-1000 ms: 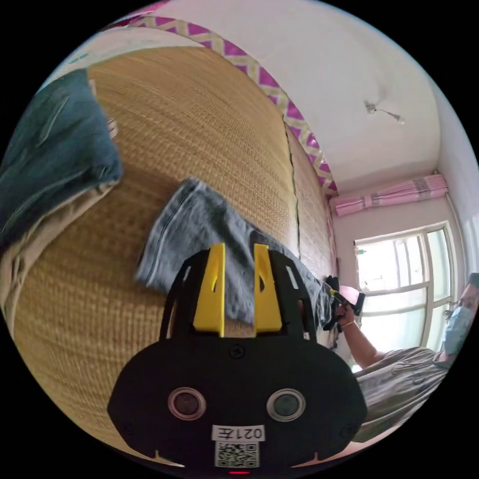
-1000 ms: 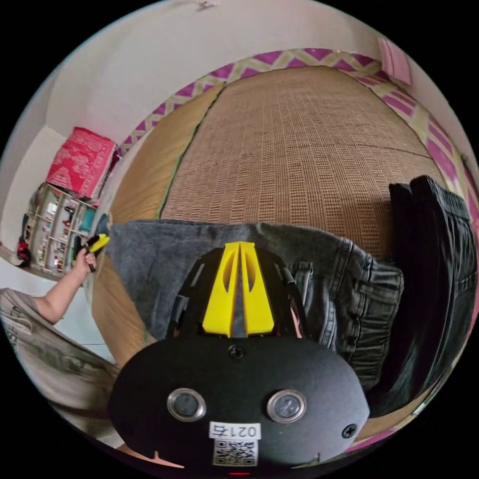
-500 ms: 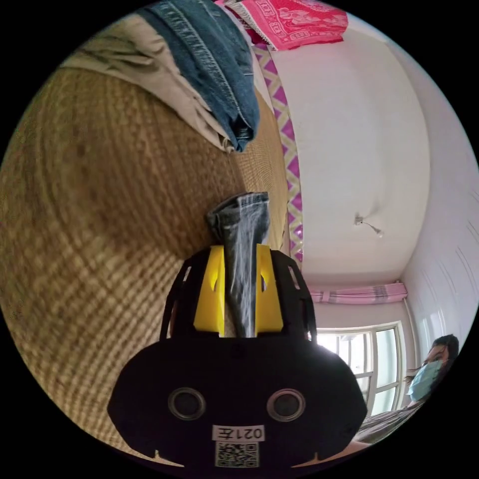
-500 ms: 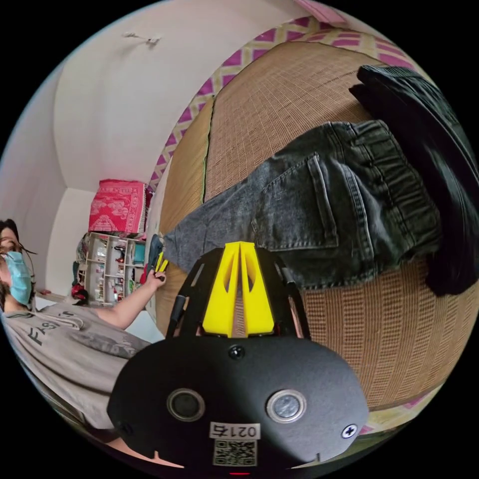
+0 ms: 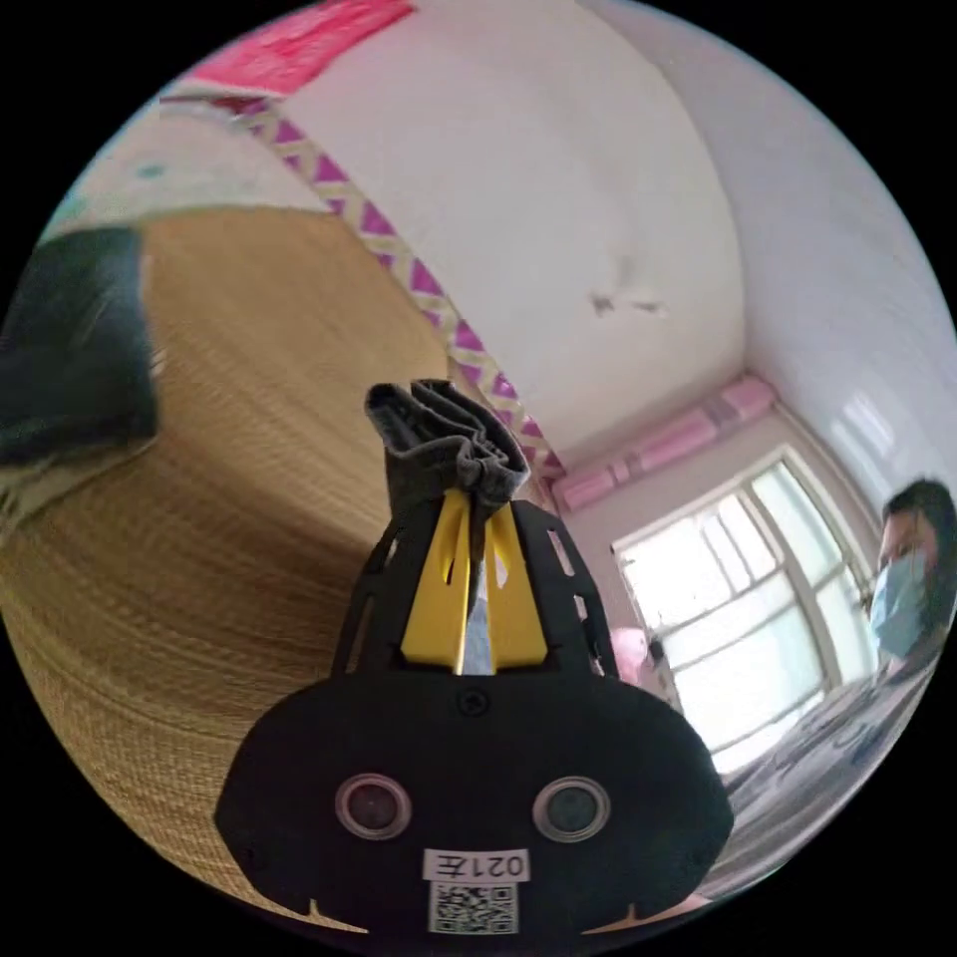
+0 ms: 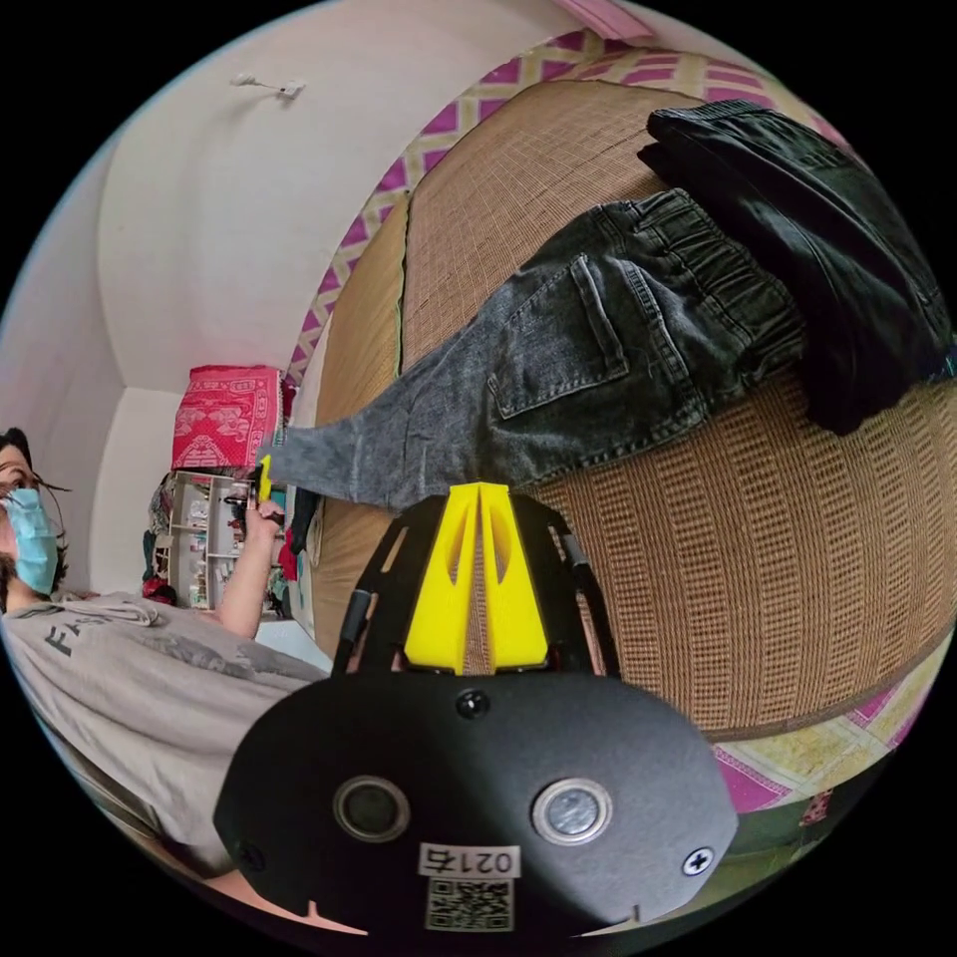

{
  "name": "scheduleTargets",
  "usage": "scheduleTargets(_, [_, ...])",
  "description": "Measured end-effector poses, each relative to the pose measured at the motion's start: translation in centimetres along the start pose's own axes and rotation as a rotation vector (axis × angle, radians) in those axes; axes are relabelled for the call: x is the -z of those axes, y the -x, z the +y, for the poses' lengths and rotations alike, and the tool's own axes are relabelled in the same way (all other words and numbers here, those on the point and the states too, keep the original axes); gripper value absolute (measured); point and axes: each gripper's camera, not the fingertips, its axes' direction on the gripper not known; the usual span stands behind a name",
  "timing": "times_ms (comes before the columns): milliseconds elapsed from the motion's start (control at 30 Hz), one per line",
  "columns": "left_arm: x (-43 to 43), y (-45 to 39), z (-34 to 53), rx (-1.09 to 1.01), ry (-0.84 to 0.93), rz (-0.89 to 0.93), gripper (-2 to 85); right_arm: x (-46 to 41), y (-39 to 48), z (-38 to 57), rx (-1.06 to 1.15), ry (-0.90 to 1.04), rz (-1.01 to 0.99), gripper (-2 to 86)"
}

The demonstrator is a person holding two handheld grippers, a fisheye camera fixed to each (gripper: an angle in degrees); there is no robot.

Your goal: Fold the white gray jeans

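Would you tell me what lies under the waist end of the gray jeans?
The gray jeans rest on the woven straw mat. Their waistband meets the folded black garment beside them; whether anything lies beneath the jeans is hidden.

The gray jeans [image 6: 588, 349] lay stretched out beyond the right gripper [image 6: 479, 495], back pocket up, elastic waistband farthest from it. Their leg end [image 5: 449, 439] was bunched and pinched between the jaws of the left gripper [image 5: 478, 508].
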Motion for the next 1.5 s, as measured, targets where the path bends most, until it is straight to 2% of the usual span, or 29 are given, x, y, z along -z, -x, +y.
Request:
scheduleTargets(67, [-5.4,-10.1,0.5,-0.162,0.102,0.012,-0.9,-0.1,-0.5,0.8,-0.009,0.004,-0.012,-0.7])
scheduleTargets(167, [-14.6,-20.0,4.1,-0.317,0.248,0.031,-0.9,-0.2,-1.1,2.1,-0.026,0.002,-0.045,-0.7])
scheduleTargets(233, [-21.1,-23.5,7.3,-0.362,0.348,0.014,-0.8,-0.2,-1.3,2.9,-0.03,-0.003,-0.072,-0.7])
scheduleTargets(333, [-32.4,-25.7,14.0,-0.444,0.543,-0.149,-0.5,0.4,-1.3,4.5,-0.025,-0.01,-0.09,-0.7])
scheduleTargets(433, [-41.5,-22.2,21.0,-0.428,0.806,-0.358,0.8,1.2,-1.7,6.7,-0.051,-0.014,-0.086,-0.7])
scheduleTargets(500, [-41.4,-21.1,21.5,-0.366,0.731,-0.296,2.4,2.1,-2.1,8.6,-0.081,-0.024,-0.102,-0.6])
scheduleTargets(567, [-41.7,-21.3,20.3,-0.303,0.766,-0.137,10.1,2.7,-2.4,9.7,-0.094,-0.036,-0.111,-0.6])
scheduleTargets(667, [-41.9,-23.6,19.5,-0.362,0.761,-0.012,14.9,2.9,-3.0,10.6,-0.092,-0.053,-0.147,-0.3])
scheduleTargets(733, [-43.4,-23.8,19.8,-0.385,0.84,0.02,15.9,3.0,-3.4,10.5,-0.108,-0.1,-0.161,0.1])
scheduleTargets(833, [-44.5,-22.8,18.7,-0.36,0.865,-0.007,14.6,3.2,-4.6,9.8,-0.214,-0.248,-0.185,2.0])
scheduleTargets(867, [-44.8,-22.7,17.5,-0.33,0.87,0.043,13.5,3.2,-5.3,9.4,-0.274,-0.326,-0.215,5.5])
scheduleTargets(967, [-43.0,-23.1,14.1,-0.279,0.737,0.149,12.0,2.2,-6.7,8.8,-0.446,-0.478,-0.275,12.7])
scheduleTargets(1067, [-41.1,-24.0,11.9,-0.289,0.723,0.172,12.4,0.5,-7.1,8.2,-0.553,-0.544,-0.297,14.6])
scheduleTargets(1233, [-35.8,-24.5,10.2,-0.307,0.734,0.175,11.9,-1.3,-5.5,7.5,-0.607,-0.647,-0.309,12.5])
scheduleTargets(1400, [-28.5,-22.4,9.4,-0.245,0.709,0.161,10.7,-2.1,-3.0,7.8,-0.614,-0.639,-0.377,9.6])
scheduleTargets(1500, [-23.9,-20.4,9.1,-0.189,0.675,0.142,10.0,-1.1,0.9,6.3,-0.551,-0.603,-0.275,7.1])
